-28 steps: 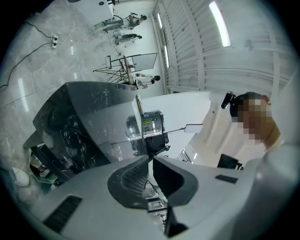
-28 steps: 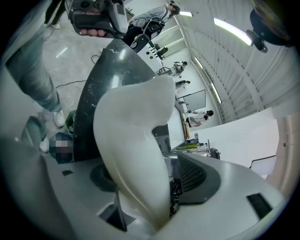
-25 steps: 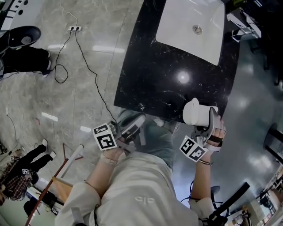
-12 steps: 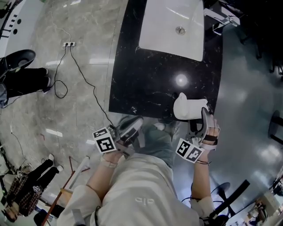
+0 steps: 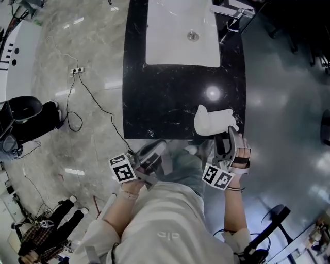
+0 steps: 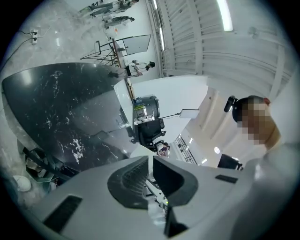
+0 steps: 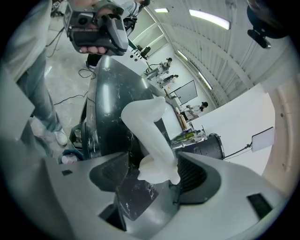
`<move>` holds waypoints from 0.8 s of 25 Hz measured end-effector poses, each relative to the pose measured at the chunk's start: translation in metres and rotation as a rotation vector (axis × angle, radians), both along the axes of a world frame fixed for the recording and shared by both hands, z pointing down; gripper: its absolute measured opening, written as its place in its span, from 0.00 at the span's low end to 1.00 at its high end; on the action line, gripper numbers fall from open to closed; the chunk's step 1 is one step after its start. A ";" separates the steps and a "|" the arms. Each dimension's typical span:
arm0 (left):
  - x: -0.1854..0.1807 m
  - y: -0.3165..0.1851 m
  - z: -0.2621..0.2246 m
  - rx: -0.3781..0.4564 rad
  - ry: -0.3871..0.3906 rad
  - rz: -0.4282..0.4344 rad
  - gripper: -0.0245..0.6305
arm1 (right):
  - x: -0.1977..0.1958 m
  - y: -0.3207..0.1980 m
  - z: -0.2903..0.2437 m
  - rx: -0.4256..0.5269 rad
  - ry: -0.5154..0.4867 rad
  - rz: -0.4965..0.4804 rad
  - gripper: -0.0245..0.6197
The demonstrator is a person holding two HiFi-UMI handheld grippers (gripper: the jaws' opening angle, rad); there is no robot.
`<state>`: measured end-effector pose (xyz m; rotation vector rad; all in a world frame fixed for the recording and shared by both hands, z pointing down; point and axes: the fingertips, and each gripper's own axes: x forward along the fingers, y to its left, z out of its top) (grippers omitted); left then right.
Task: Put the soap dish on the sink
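Clamped in R gripper (image 5: 224,136): white soap dish (image 5: 214,121), base pinched betw. the pads, upper part sticking out ahead. Poised over near right corner of black countertop (image 5: 170,93), can't tell if touching, and well short of white sink basin (image 5: 180,36) at far end w/ faucet (image 5: 232,9) beside it. L gripper (image 5: 154,149) low by person's leg, off the counter's near edge: jaws all but together, thin slit only, nothing betw. them.

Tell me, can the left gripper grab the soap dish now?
Probably not: the left gripper is shut and off the counter, while the right gripper grips the soap dish over its near edge.
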<state>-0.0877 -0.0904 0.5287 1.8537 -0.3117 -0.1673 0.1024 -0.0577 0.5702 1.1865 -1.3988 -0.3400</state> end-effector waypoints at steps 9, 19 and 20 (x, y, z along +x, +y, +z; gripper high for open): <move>0.010 0.000 -0.016 0.034 -0.004 0.084 0.05 | -0.004 0.004 -0.011 0.041 -0.022 0.062 0.52; 0.028 0.002 -0.048 0.086 0.019 0.184 0.05 | 0.006 0.008 -0.037 0.094 -0.038 0.160 0.52; 0.030 0.003 -0.051 0.090 0.021 0.192 0.05 | 0.007 0.010 -0.040 0.100 -0.037 0.167 0.52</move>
